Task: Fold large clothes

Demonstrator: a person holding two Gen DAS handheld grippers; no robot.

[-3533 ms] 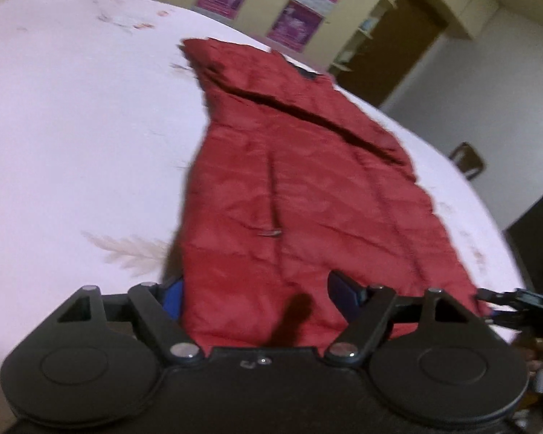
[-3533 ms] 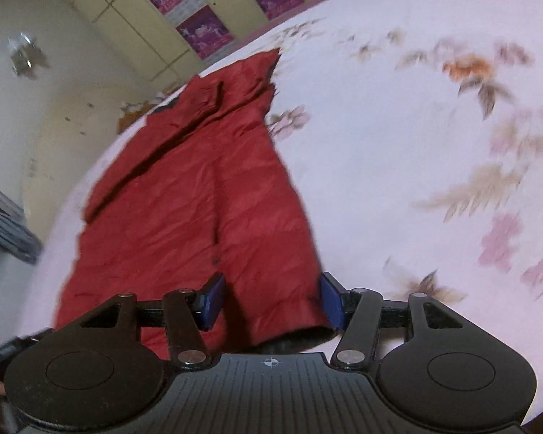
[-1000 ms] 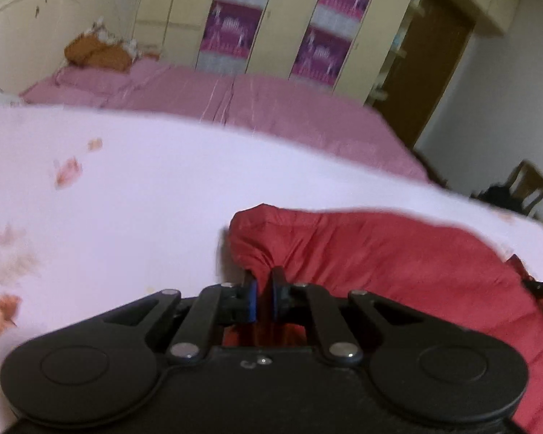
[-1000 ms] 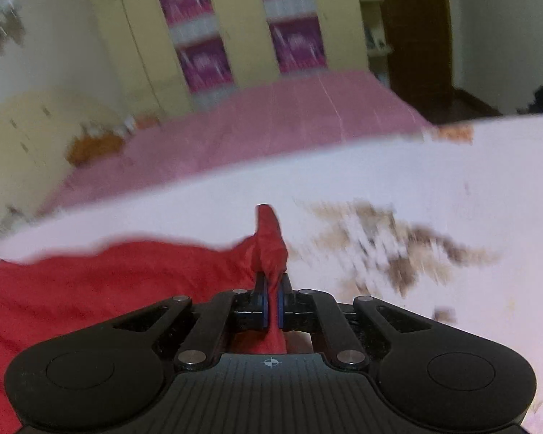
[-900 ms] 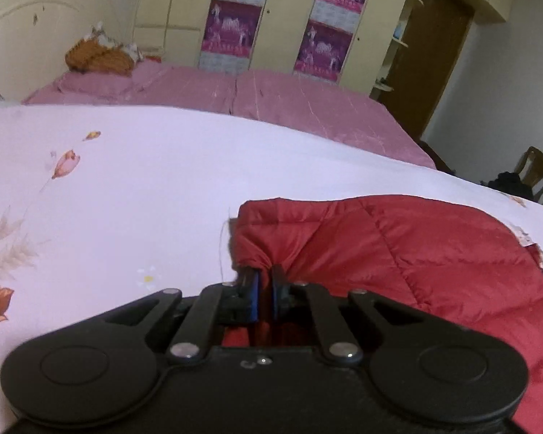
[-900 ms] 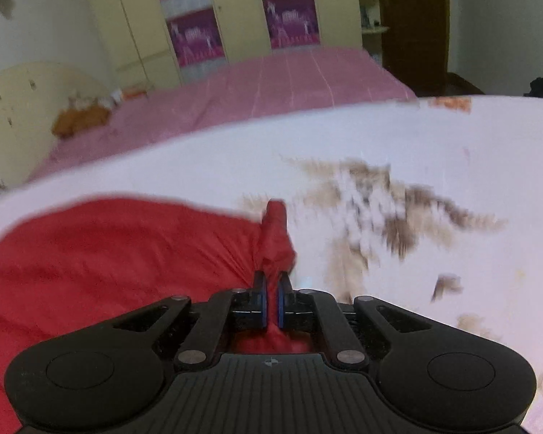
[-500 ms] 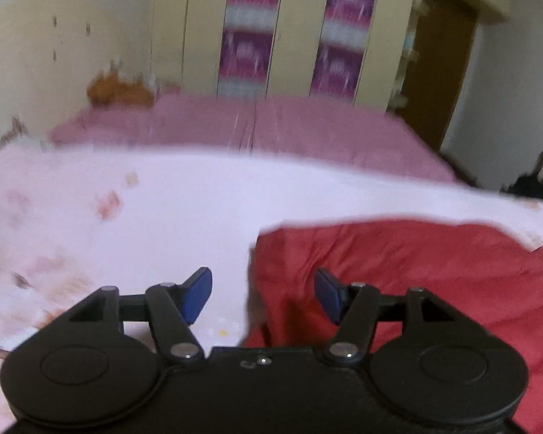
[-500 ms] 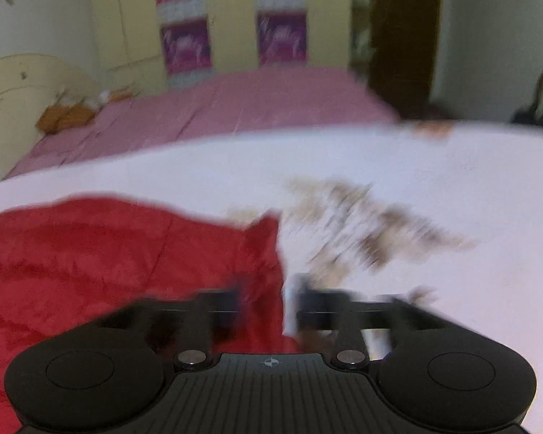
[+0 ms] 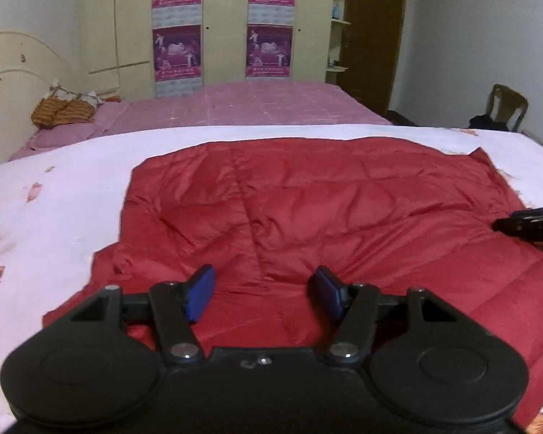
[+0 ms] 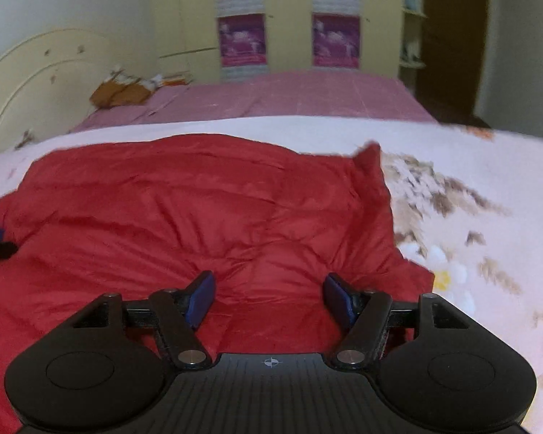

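A red quilted down coat [image 9: 325,209] lies folded over on itself on a white floral bedsheet [image 9: 54,195]. It also fills the right wrist view [image 10: 184,217]. My left gripper [image 9: 264,293] is open and empty, hovering over the coat's near left part. My right gripper [image 10: 269,298] is open and empty over the coat's near right part, close to its right edge. One corner of the coat [image 10: 371,155] sticks up at the far right. The right gripper's tip [image 9: 528,222] shows at the right edge of the left wrist view.
Beyond the sheet lies a pink bed [image 9: 257,105] with an orange pillow [image 9: 59,112] by a cream headboard [image 9: 14,79]. A wardrobe with purple posters [image 9: 177,25] stands behind. A chair [image 9: 505,106] and a dark door [image 9: 374,32] are at the right.
Both grippers carried the coat's near hem over toward its far end, then opened and let it go. They have since drawn back and up from the folded coat.
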